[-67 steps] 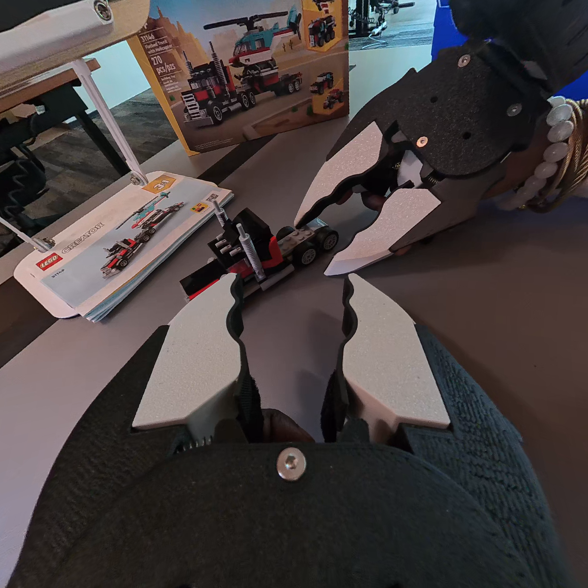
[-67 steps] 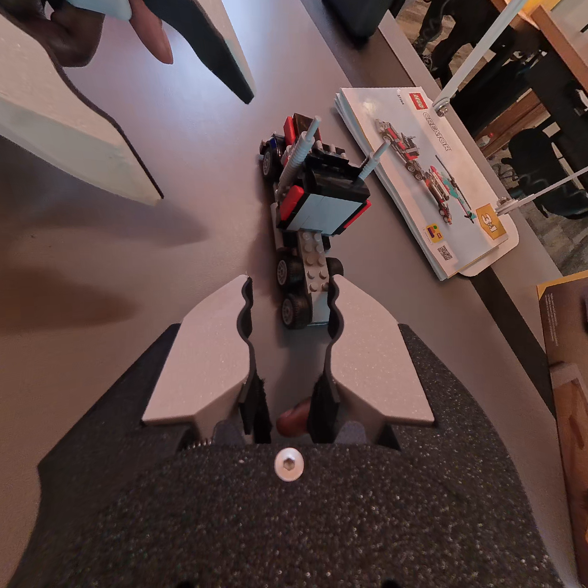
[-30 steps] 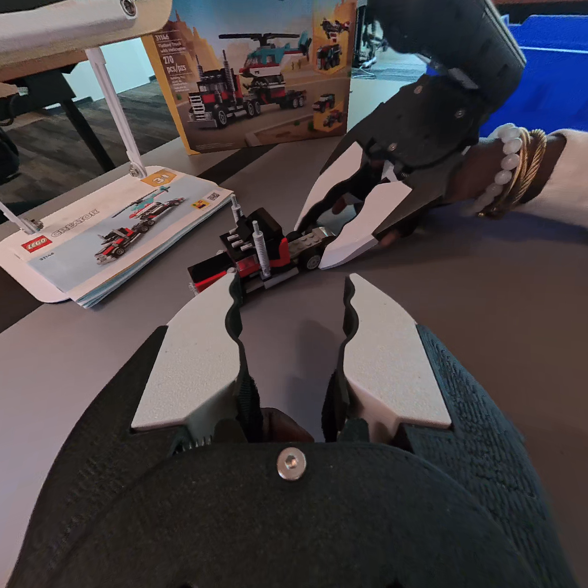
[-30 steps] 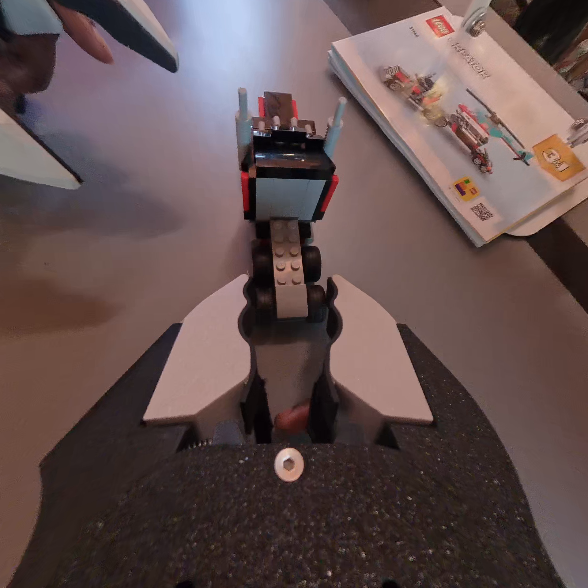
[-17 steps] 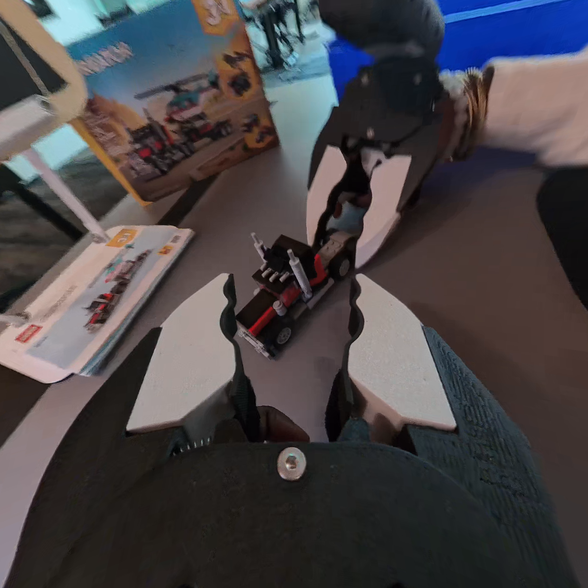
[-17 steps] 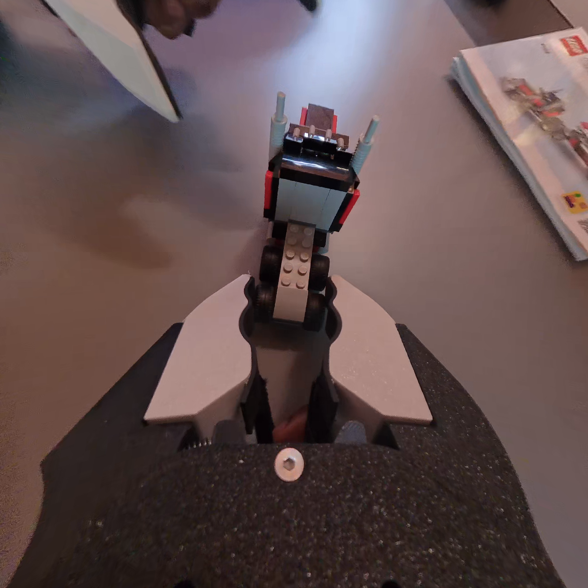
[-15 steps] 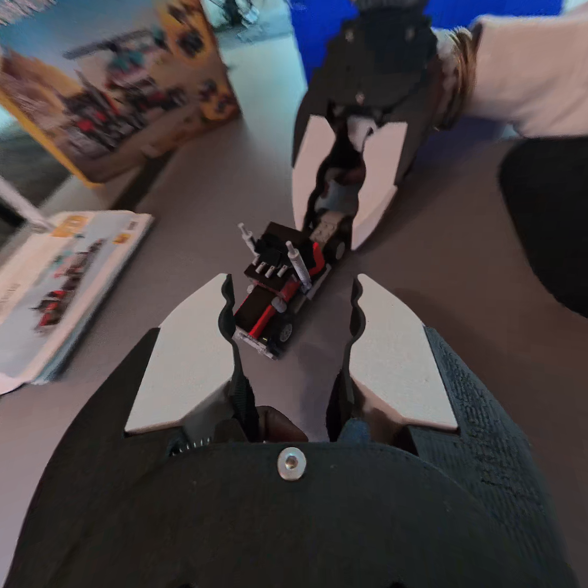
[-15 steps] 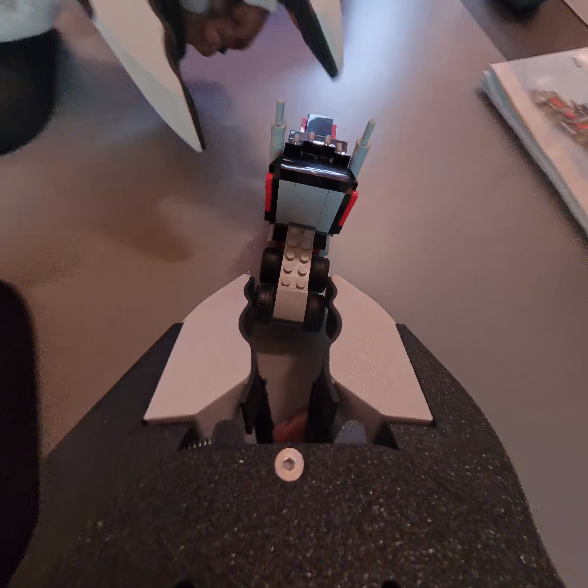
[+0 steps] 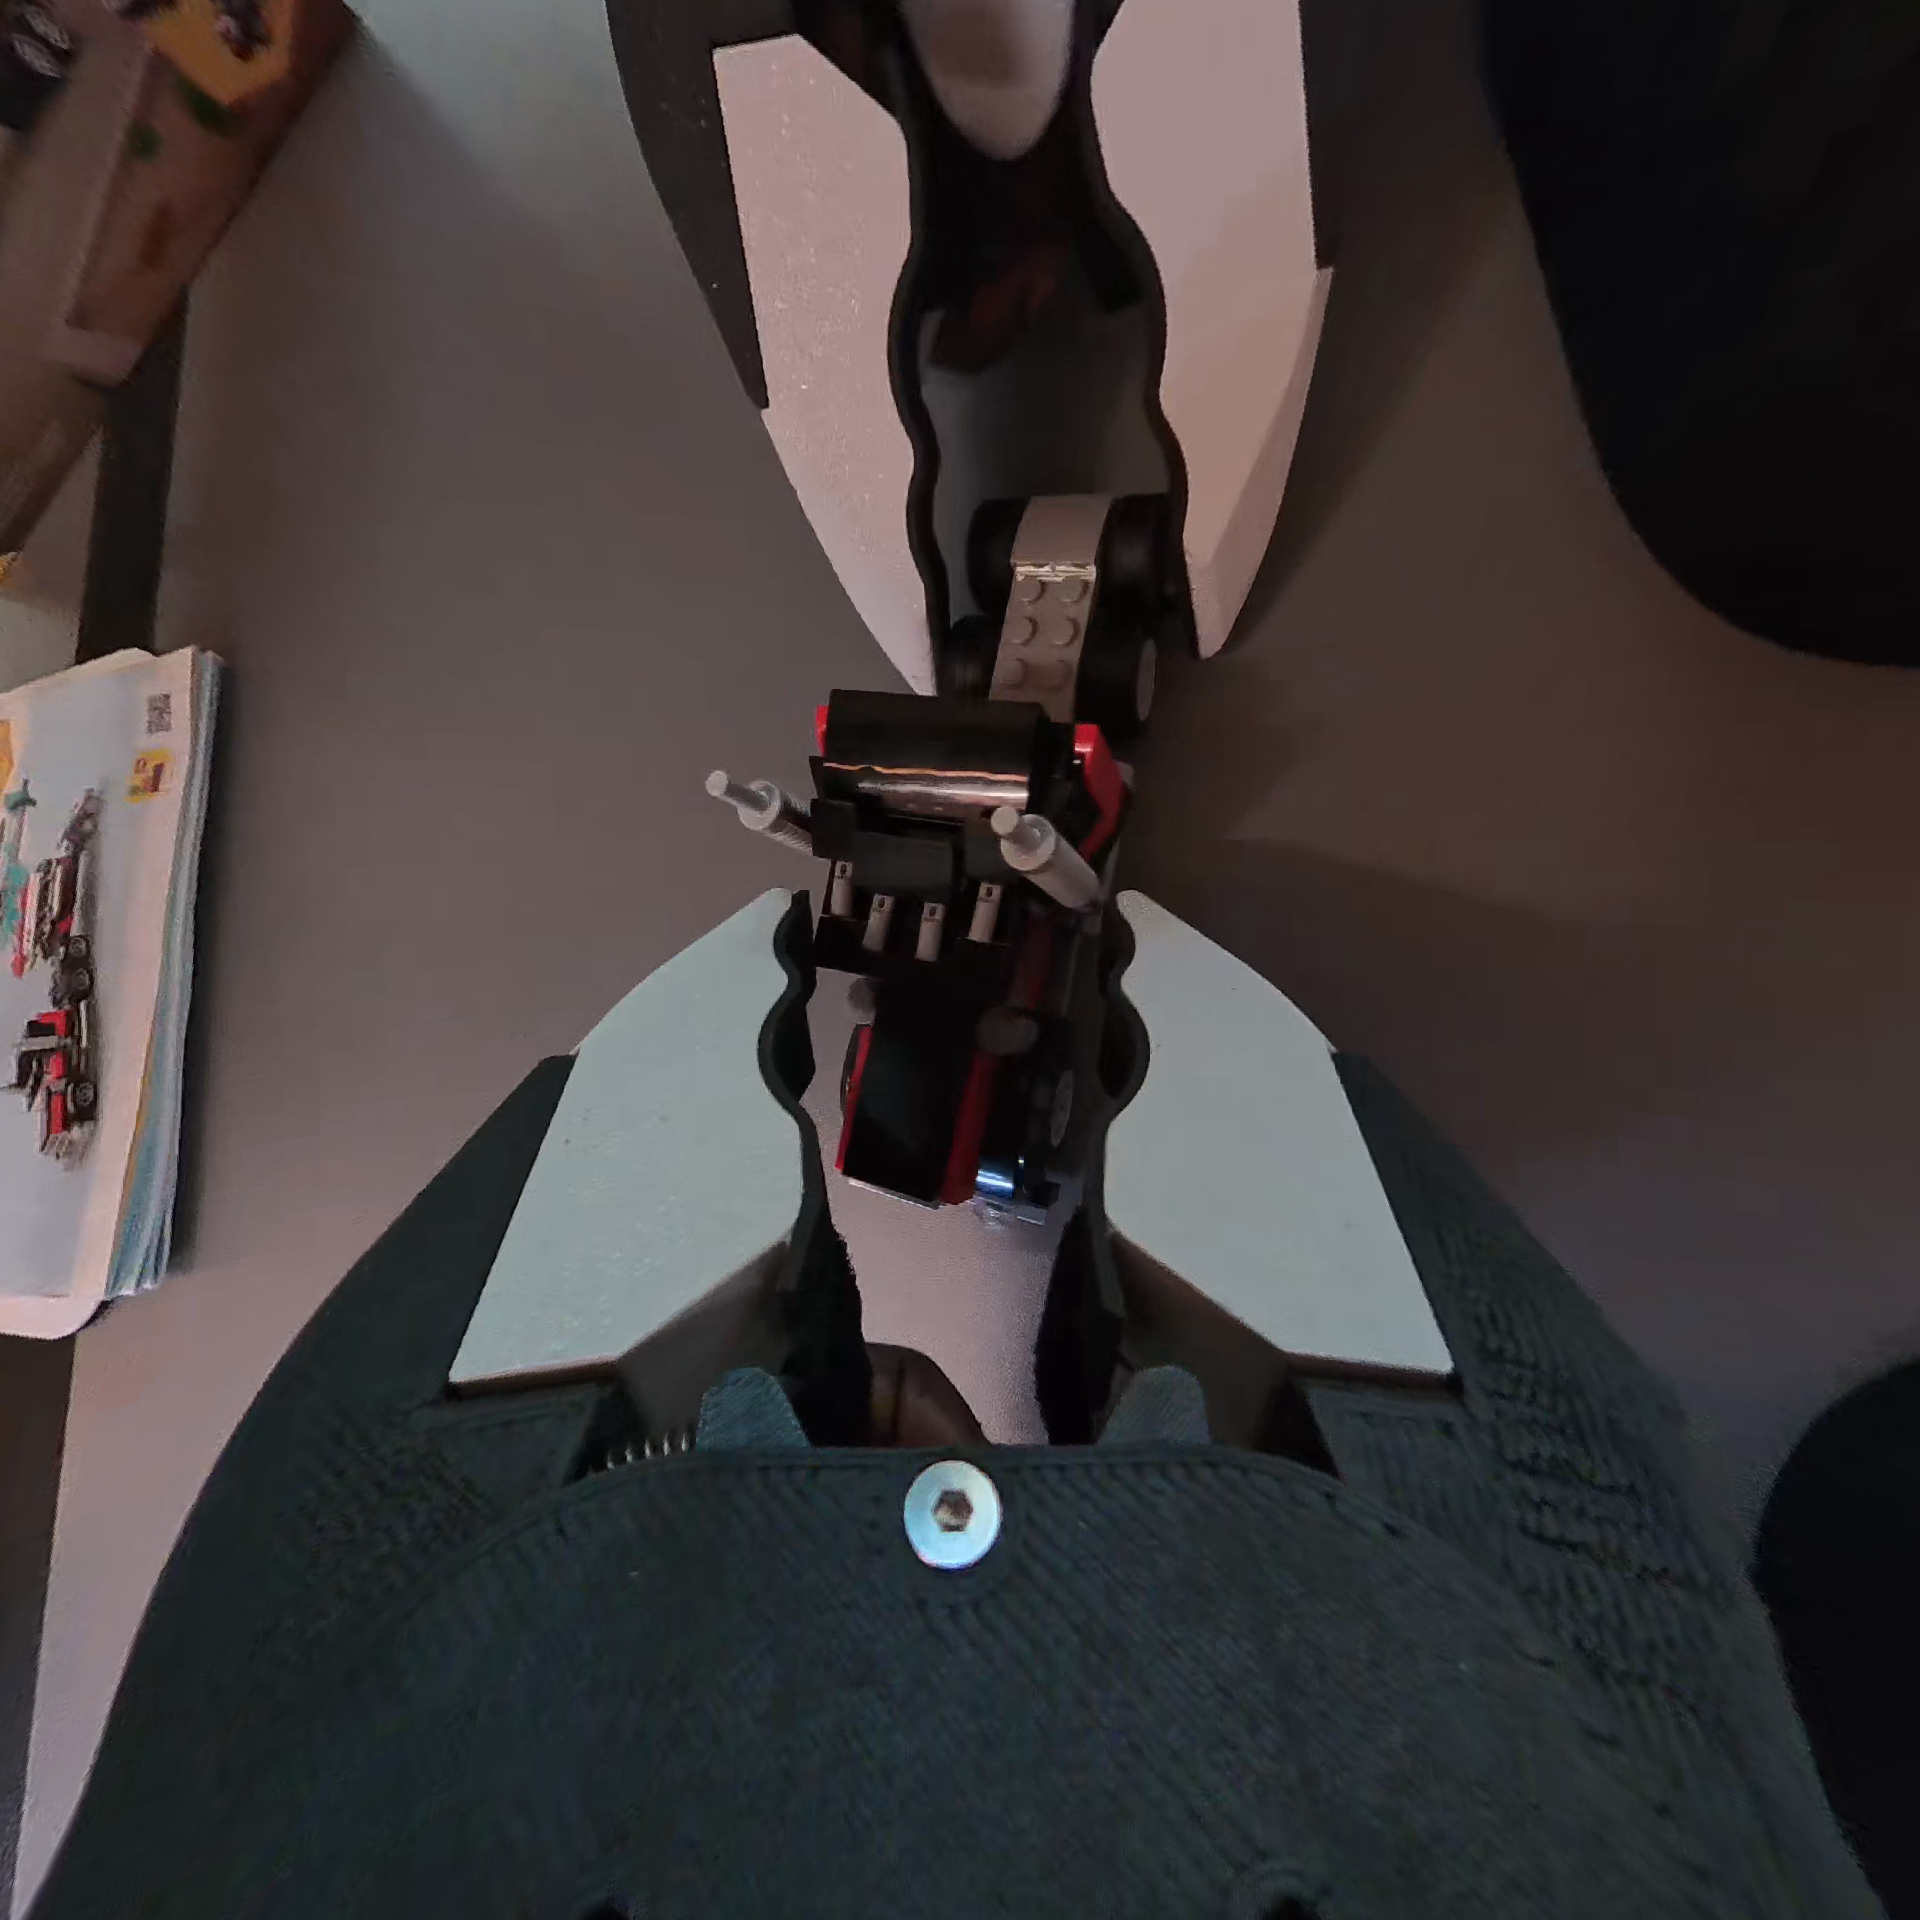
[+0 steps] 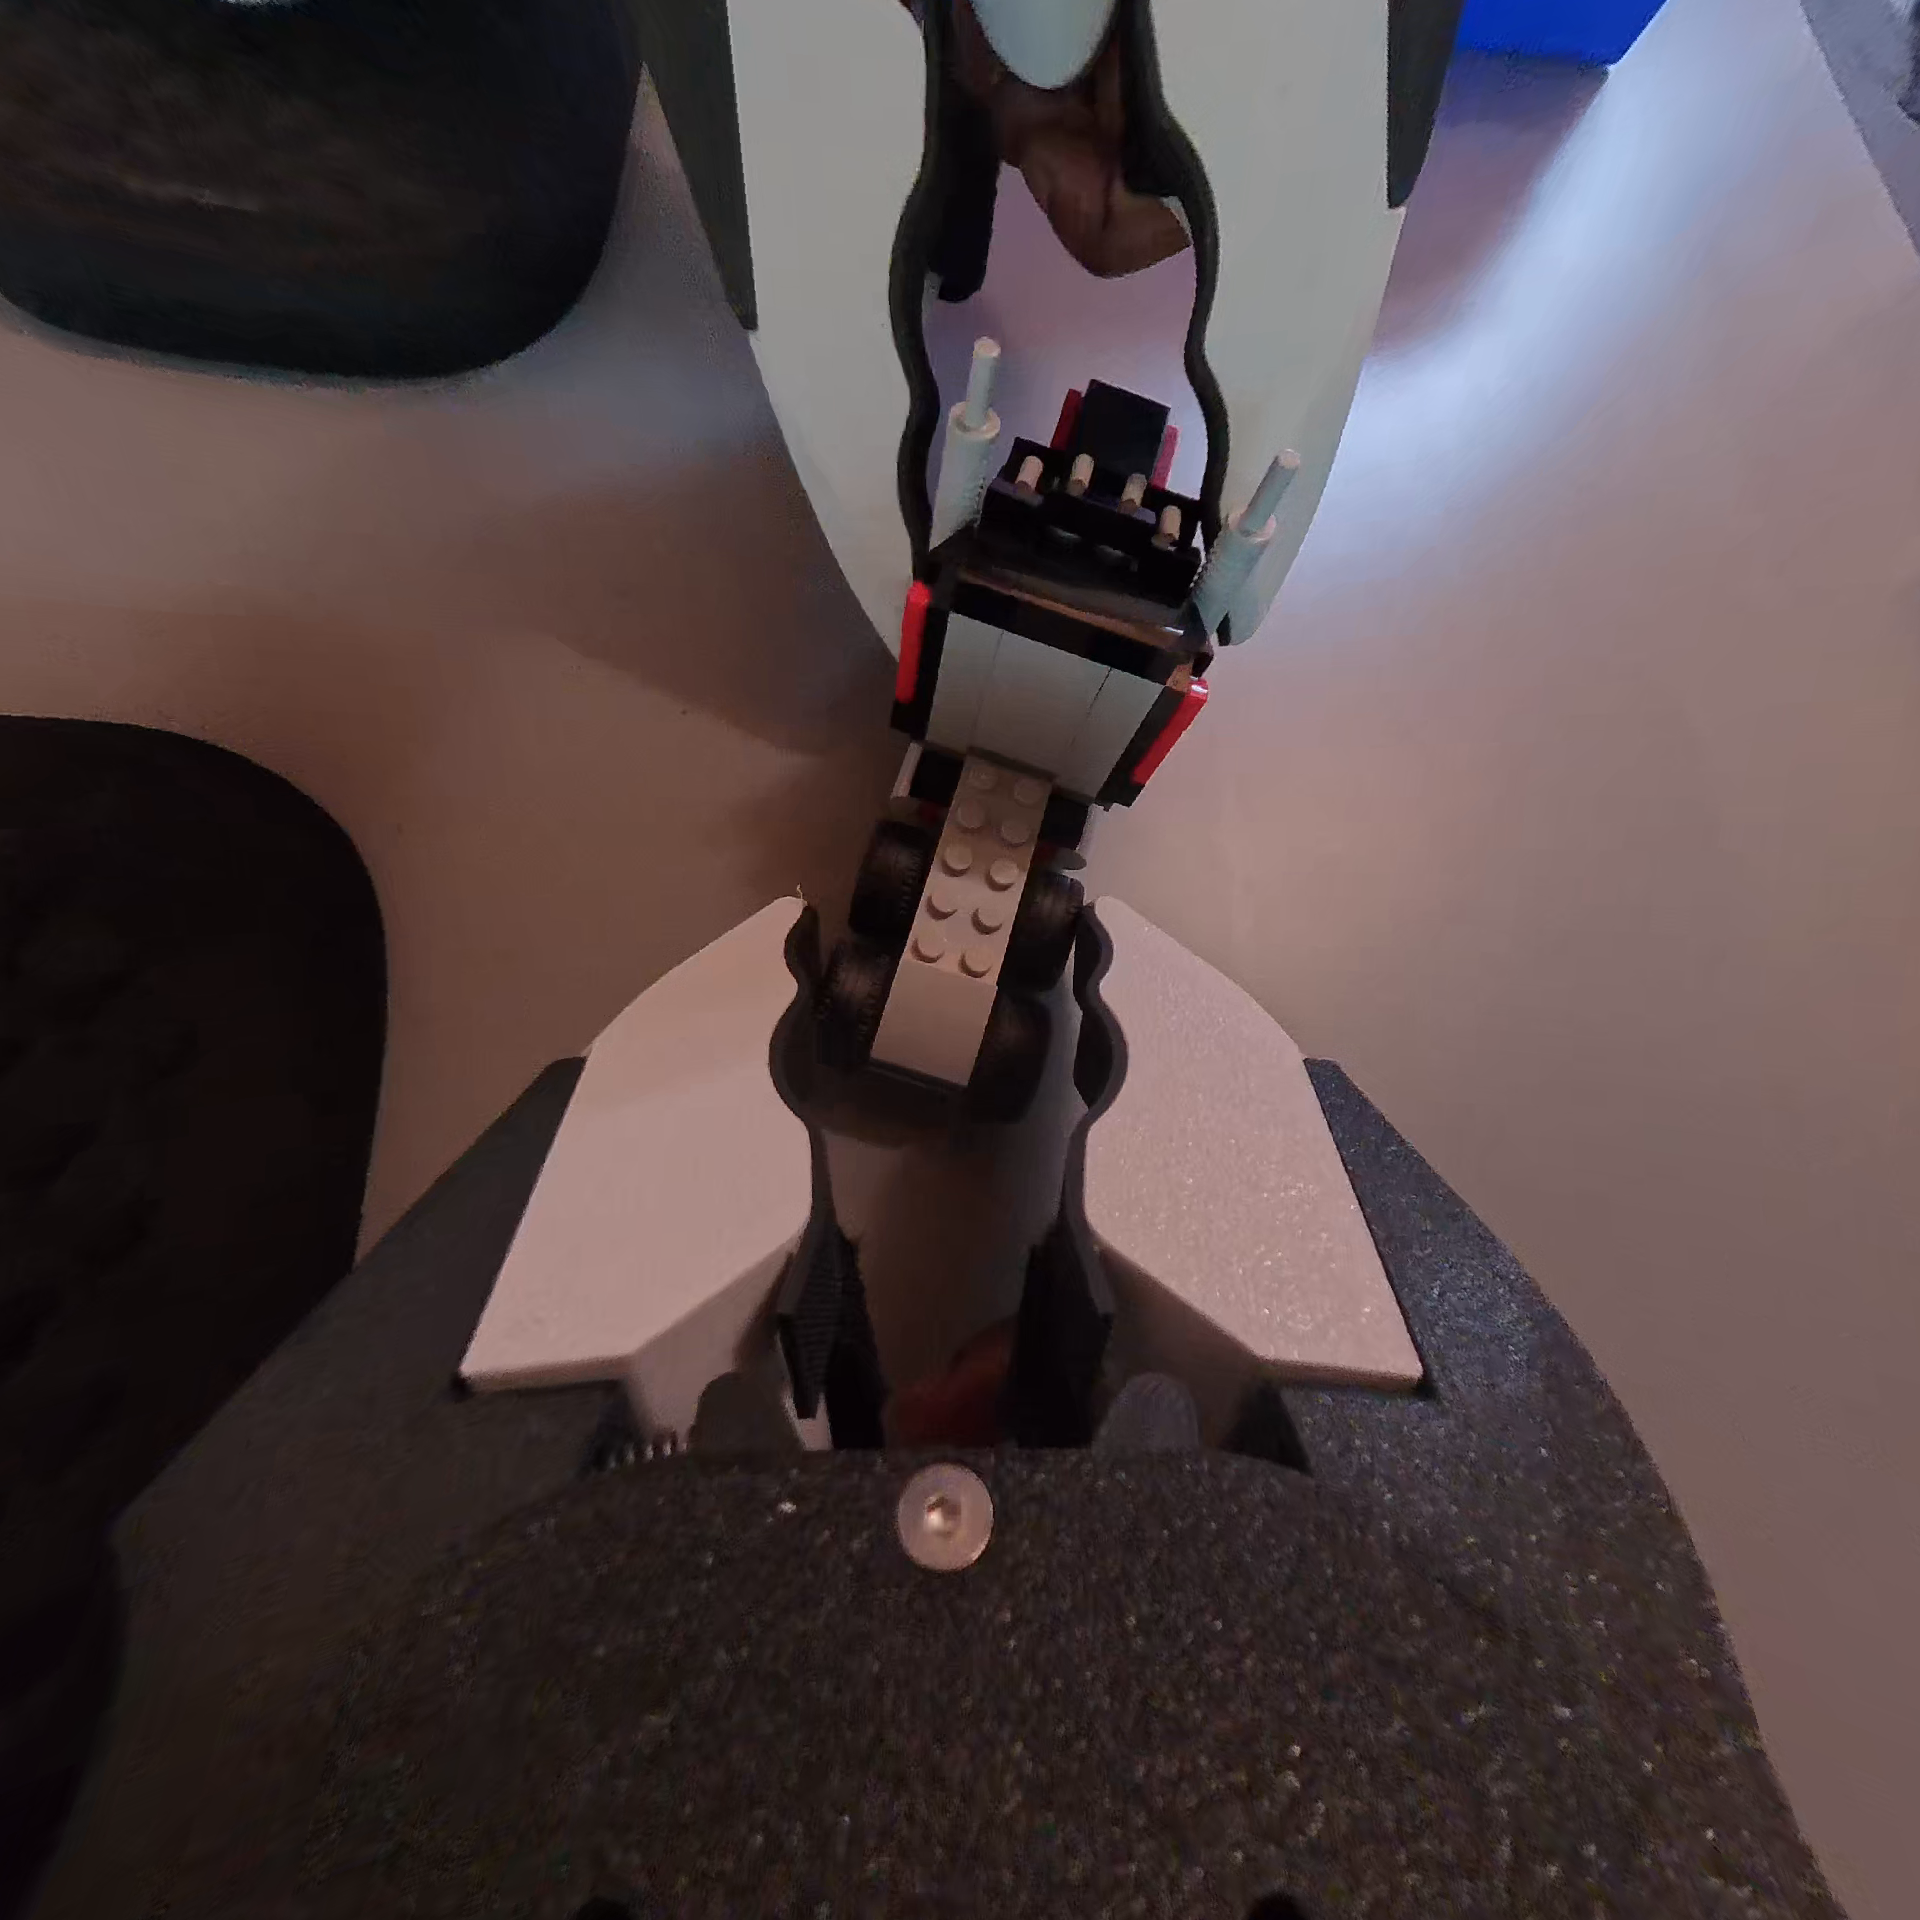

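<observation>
A black, red and grey toy brick truck [image 9: 935, 831] is spanned by both grippers over the grey table [image 9: 468, 623]. My left gripper [image 9: 954, 914] is closed around its front end. The hood and front wheels lie between the pads, and the right pad presses the wheels. My right gripper [image 10: 943, 914] is shut on the rear wheels and the grey studded bed of the truck [image 10: 1049, 686]. The truck sits a little skewed in it. Each gripper faces the other: the right one [image 9: 1060, 623] shows at the top of the left wrist view, and the left one [image 10: 1070, 582] at the top of the right wrist view.
An instruction booklet [image 9: 94, 966] lies at the table's left edge. The set's cardboard box [image 9: 135, 156] stands at the far left corner beside a dark seam [image 9: 135, 468] in the table. Dark rounded shapes [image 9: 1714, 312] [image 10: 156, 1039] close in beside the grippers. My hands' fingertips stand some 5 cm from each other.
My left gripper swung over the truck's front and its jaws narrowed around the hood. My right gripper kept hold of the rear. The truck has turned slightly askew between its pads.
</observation>
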Motion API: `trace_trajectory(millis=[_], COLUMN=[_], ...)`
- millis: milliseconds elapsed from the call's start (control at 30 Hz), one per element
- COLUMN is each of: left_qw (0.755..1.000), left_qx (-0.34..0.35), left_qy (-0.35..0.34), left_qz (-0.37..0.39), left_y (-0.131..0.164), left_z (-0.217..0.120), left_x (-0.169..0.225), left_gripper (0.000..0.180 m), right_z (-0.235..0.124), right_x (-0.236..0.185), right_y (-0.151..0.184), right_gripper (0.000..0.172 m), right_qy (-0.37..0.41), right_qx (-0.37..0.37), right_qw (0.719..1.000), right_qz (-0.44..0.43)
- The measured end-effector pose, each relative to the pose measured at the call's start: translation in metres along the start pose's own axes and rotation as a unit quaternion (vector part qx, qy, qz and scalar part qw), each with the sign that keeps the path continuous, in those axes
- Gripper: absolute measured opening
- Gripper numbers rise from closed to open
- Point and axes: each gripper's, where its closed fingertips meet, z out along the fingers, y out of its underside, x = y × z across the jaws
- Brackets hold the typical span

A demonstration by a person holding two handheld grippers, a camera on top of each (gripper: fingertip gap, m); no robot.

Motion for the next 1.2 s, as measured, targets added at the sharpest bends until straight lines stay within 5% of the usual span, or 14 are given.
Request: trace_trajectory(millis=[167,533,1200], left_qw=[0.999,0.996,0.994], left_qx=[-0.013,-0.003,0.008], left_qy=[0.002,0.021,0.037], left_qz=[-0.033,-0.088,-0.104], left_y=[0.006,0.013,0.012], left_z=[-0.007,-0.006,-0.002], left_x=[-0.005,-0.005,-0.002], left_gripper=[0.041,0.04,0.038], right_z=[-0.002,-0.007,0.002], right_x=[0.011,0.015,0.008], right_y=[-0.001,-0.029,-0.08], right_gripper=[0.053,0.025,0.016], right_qy=[0.037,0.105,0.117], right_qx=[0.001,0.009,0.126], right_qw=[0.999,0.991,0.984], right_qz=[0.011,-0.086,-0.033])
